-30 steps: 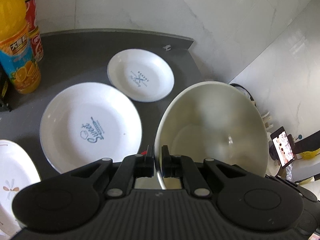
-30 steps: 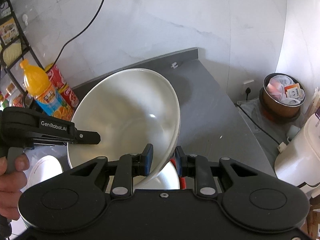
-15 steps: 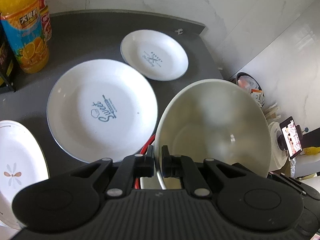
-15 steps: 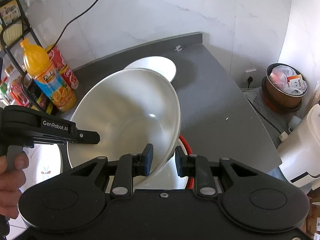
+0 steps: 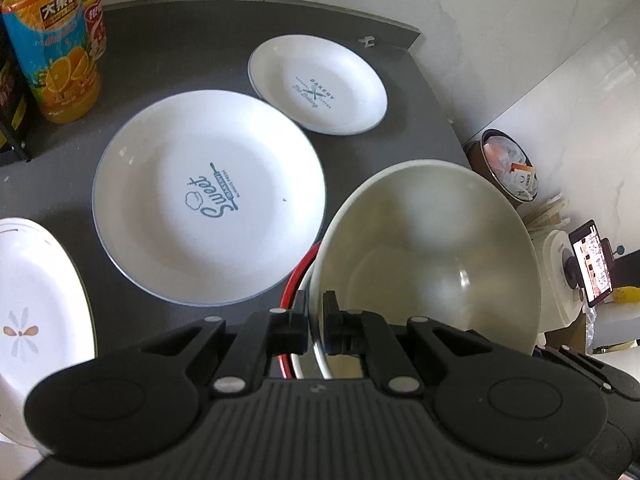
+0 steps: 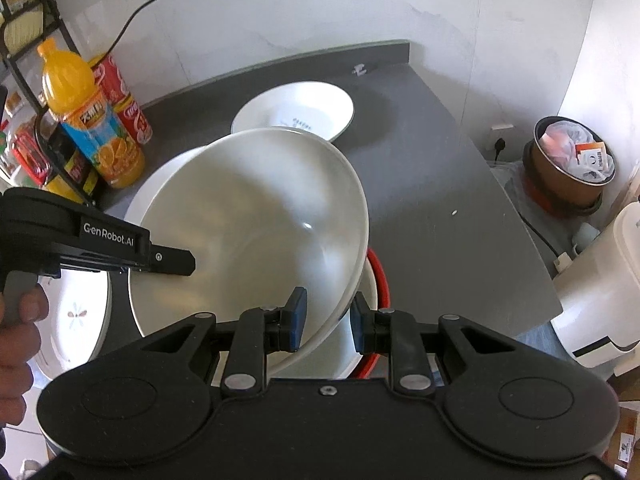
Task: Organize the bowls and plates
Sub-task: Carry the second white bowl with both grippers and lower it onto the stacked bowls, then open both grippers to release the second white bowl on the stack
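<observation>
Plates read "Sweet" & "Bakery"; left gripper, marked "GenRobot.AI", pinches white bowl rim. Bowl tilted above counter. Right gripper straddles rim, jaws part-open.

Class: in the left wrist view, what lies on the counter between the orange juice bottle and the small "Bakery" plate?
Only bare grey counter lies between the orange juice bottle and the Bakery plate, in the left wrist view.

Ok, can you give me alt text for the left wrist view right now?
The left gripper pinches the rim of a large white bowl, held tilted above a red-rimmed dish. Beyond lie a big "Sweet" plate, a smaller "Bakery" plate and an orange juice bottle.
</observation>
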{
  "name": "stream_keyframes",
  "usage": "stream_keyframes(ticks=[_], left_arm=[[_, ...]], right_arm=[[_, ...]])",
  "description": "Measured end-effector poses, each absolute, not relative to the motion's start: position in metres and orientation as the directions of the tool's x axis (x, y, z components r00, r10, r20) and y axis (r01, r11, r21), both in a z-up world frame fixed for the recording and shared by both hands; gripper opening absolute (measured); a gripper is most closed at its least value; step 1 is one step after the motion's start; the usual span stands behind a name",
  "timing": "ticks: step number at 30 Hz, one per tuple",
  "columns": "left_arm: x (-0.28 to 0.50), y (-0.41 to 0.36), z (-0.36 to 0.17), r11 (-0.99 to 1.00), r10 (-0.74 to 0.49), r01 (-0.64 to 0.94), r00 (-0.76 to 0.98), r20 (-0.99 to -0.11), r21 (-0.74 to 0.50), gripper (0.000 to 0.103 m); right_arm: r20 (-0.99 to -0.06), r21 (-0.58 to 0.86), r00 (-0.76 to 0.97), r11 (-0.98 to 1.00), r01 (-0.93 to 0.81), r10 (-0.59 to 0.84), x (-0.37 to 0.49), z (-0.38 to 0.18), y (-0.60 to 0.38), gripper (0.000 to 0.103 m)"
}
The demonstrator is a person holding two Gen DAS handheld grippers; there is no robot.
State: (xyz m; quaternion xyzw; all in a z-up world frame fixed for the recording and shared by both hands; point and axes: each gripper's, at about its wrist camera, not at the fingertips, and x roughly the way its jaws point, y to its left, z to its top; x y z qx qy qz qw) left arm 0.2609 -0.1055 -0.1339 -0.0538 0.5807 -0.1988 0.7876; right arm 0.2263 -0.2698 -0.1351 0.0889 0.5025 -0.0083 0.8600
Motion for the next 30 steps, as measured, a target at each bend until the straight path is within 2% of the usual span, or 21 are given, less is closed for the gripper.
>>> stream_keyframes(ticks=[9,13,18,20,22,30], left_arm=[[0.258,-0.108,-0.138,0.915,-0.375,0.248,0.229,-0.899,-0.318,0.006],[0.259,-0.109,-0.142,0.917,-0.369,0.237,0.208,-0.906,-0.319,0.006],[0.259,-0.11,-0.141,0.92,-0.363,0.229,0.194,-0.911,-0.318,0.006],[0.261,-0.11,-0.14,0.92,-0.364,0.224,0.187,-0.912,-0.321,0.007],[0.263,-0.11,-0.14,0.921,-0.36,0.222,0.168,-0.918,-0.321,0.008],[0.266,-0.108,-0.134,0.923,-0.355,0.213,0.153,-0.922,-0.32,0.008]], right_arm=[[-0.885,0.144,0.459,0.984,0.105,0.081,0.227,-0.144,-0.27,0.029],[-0.888,0.173,0.447,0.979,0.109,0.107,0.229,-0.146,-0.273,0.035],[-0.887,0.199,0.442,0.974,0.11,0.131,0.229,-0.146,-0.278,0.037],[-0.886,0.208,0.442,0.972,0.112,0.138,0.228,-0.144,-0.281,0.04],[-0.887,0.205,0.44,0.973,0.111,0.137,0.228,-0.143,-0.283,0.048],[-0.877,0.213,0.455,0.973,0.086,0.152,0.229,-0.132,-0.293,0.048]])
